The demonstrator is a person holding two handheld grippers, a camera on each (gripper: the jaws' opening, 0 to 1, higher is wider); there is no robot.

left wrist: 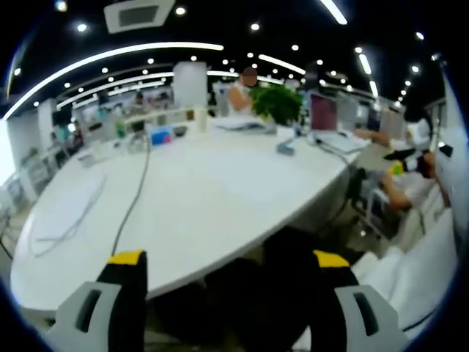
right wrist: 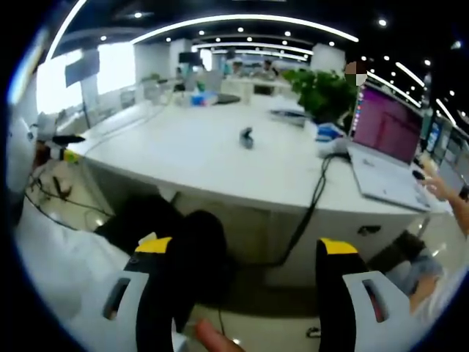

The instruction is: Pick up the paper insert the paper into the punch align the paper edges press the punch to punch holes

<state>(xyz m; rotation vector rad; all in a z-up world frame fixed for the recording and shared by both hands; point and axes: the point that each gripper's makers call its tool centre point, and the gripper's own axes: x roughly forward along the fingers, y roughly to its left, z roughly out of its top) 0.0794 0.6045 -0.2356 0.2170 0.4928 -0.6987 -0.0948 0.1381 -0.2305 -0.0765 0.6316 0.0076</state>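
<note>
My left gripper (left wrist: pixel 229 258) stands open with nothing between its yellow-tipped jaws. It hangs off the near edge of a large white table (left wrist: pixel 205 198). Far across the table a small grey-blue object (left wrist: pixel 286 147) stands upright; I cannot tell whether it is the punch. Flat white sheets (left wrist: pixel 238 125) lie beyond it by a potted plant (left wrist: pixel 277 101). My right gripper (right wrist: pixel 246 246) is also open and empty, held below the table's edge (right wrist: pixel 220 183). A small dark object (right wrist: pixel 247 137) sits mid-table there.
A black cable (left wrist: pixel 132 205) runs across the tabletop. Black chairs (right wrist: pixel 176 227) stand under the table edge. An open laptop (right wrist: pixel 385 125) with a pink screen sits at the right, with a cable (right wrist: pixel 311 205) hanging down. People sit at the far side (left wrist: pixel 410 183). White cloth (right wrist: pixel 58 257) lies close by.
</note>
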